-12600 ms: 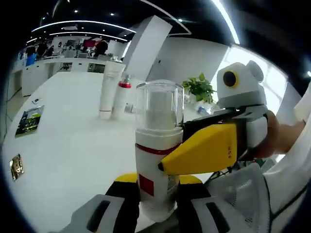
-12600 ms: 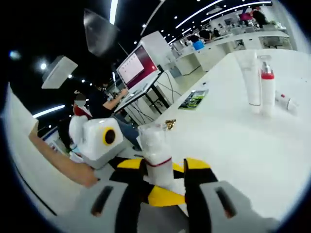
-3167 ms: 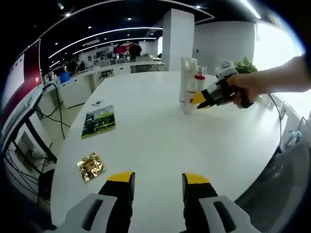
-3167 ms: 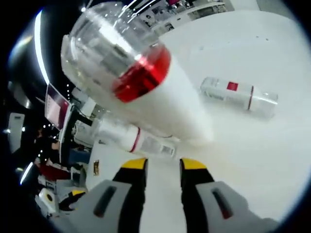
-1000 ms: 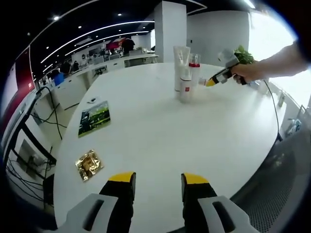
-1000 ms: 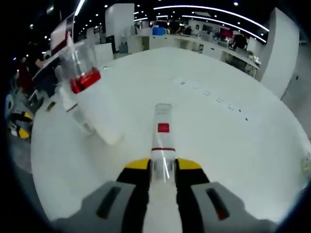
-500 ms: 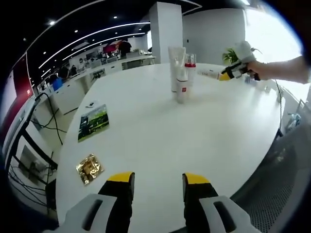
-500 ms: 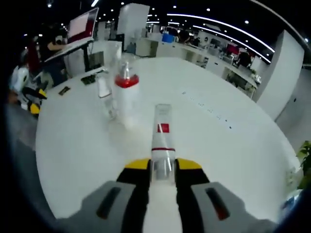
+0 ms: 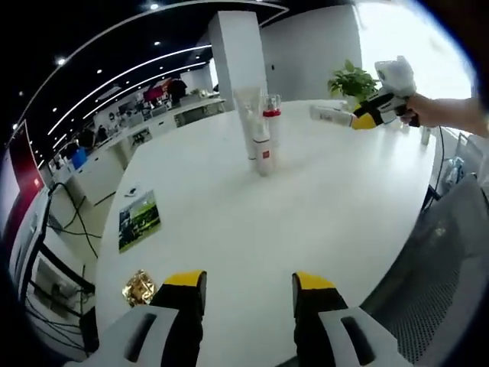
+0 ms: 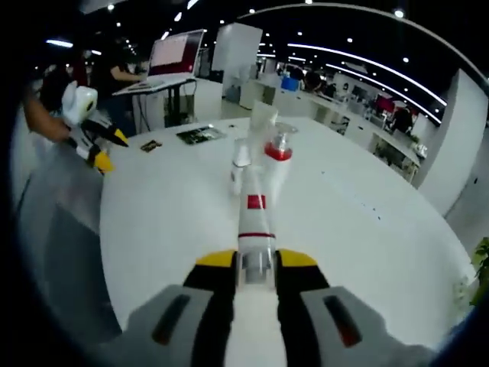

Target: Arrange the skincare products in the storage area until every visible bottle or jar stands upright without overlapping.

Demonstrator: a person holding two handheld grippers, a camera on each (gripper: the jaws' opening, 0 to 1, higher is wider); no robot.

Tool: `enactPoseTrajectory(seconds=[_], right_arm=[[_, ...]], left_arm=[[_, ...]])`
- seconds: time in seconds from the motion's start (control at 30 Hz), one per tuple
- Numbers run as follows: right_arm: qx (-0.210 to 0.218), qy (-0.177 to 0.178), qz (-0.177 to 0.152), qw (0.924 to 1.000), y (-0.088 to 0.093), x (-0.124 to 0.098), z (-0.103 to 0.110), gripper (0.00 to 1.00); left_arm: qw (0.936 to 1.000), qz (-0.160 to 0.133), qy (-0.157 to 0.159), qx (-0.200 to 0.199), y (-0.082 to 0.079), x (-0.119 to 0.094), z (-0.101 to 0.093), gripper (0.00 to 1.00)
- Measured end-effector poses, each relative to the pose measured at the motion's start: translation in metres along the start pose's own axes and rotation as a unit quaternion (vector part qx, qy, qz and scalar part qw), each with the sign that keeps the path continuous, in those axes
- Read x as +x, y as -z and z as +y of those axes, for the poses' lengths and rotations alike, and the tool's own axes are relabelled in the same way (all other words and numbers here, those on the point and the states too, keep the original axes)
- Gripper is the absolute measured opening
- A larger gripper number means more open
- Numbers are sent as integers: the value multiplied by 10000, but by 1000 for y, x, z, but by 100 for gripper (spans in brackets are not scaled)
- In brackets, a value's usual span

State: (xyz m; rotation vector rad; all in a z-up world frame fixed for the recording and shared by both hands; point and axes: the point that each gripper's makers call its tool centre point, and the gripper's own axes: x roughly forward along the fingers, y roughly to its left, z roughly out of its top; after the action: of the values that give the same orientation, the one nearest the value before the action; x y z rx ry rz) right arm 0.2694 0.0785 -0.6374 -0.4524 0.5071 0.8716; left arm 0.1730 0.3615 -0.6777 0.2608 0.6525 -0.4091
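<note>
White tabletop [image 9: 252, 229] stretches ahead of your left gripper [image 9: 248, 281], whose fingers stand spread with nothing between them; well beyond the fingertips the three upright bottles [image 9: 260, 130] stand bunched together, touching or nearly so, and far off to the right your right gripper [image 9: 357, 120] carries the last bottle [image 9: 330, 115] sideways in the air. From that distance your left gripper can't steady anything, so a knock to the group would likely go uncaught. In the right gripper view, your fingers [image 10: 216, 264] pinch the clear cap end of the bottle [image 10: 254, 222], which sticks straight out past the fingertips toward the group [image 10: 263, 164] ahead. My worry is the long lever: gripped so near one end, it may swing or slip as you tip it upright, and its far end could sweep the standing ones over. Set it down beside them, not against them.
</note>
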Motion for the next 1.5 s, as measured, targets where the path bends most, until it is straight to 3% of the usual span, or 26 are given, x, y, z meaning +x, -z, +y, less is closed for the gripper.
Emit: enactPoseTrajectory(seconds=[0.17,0.3,0.37,0.43,0.5,0.53,0.6,0.67,0.73,0.83,0.9,1.0,1.13,1.23,1.27,1.3,1.33,1.47,1.5], right_arm=[[-315,-125,-31,9994,-11,-2,22,20],[-431,-387,-322,9978,-30,-6,40,20],[-759,-498,-398,9951,-38,-9,48,20],[-963,-607,-473,9924,-46,-13,55,20],[-964,-670,-543,9916,-51,-17,61,20],[-1053,-743,-564,9901,-52,-18,65,20],[-1353,-877,-585,9852,-53,-21,74,20],[-1534,-1042,-514,9813,-49,-23,83,20],[-1785,-1126,-519,9761,-47,-23,90,20],[-2007,-1257,-507,9702,-46,-25,99,20],[-2308,-1463,-547,9604,-48,-28,113,20],[-2487,-1692,-546,9521,-48,-29,127,20],[-2495,-1950,-609,9466,-50,-30,139,20],[-2405,-2083,-663,9457,-53,-30,143,20],[-2436,-2097,-684,9444,-54,-31,143,20],[-2473,-2148,-695,9423,-55,-31,145,20],[-2505,-2168,-688,9410,-55,-31,145,20],[-2563,-2246,-662,9378,-55,-28,147,20],[-2573,-2258,-653,9373,-55,-27,148,20]], left_arm=[[9994,-281,207,-15,-27,-6,-15,49],[9949,-583,620,-540,-49,-7,-36,53],[9893,-705,826,-969,-60,-6,-46,56],[9762,-834,1351,-1475,-73,-7,-66,57],[9666,-888,1571,-1819,-77,-3,-71,58],[9593,-935,1796,-1968,-80,-2,-78,59],[9374,-852,2275,-2494,-86,-4,-93,61],[9021,-855,2858,-3118,-97,-9,-109,62],[8843,-869,3125,-3359,-104,-12,-117,63],[8735,-948,3183,-3561,-110,-13,-118,63],[8310,-971,3514,-4200,-120,-15,-121,63],[8010,-1065,3744,-4549,-128,-16,-121,61],[7945,-928,3932,-4534,-128,-18,-127,46],[8140,-668,4003,-4155,-117,-19,-134,33],[8134,-658,4013,-4159,-115,-19,-135,29],[8101,-639,4033,-4207,-114,-19,-135,28],[7982,-572,4110,-4367,-114,-22,-136,27],[7848,-581,4180,-4539,-114,-25,-133,24],[7751,-557,4223,-4666,-115,-28,-133,24]])
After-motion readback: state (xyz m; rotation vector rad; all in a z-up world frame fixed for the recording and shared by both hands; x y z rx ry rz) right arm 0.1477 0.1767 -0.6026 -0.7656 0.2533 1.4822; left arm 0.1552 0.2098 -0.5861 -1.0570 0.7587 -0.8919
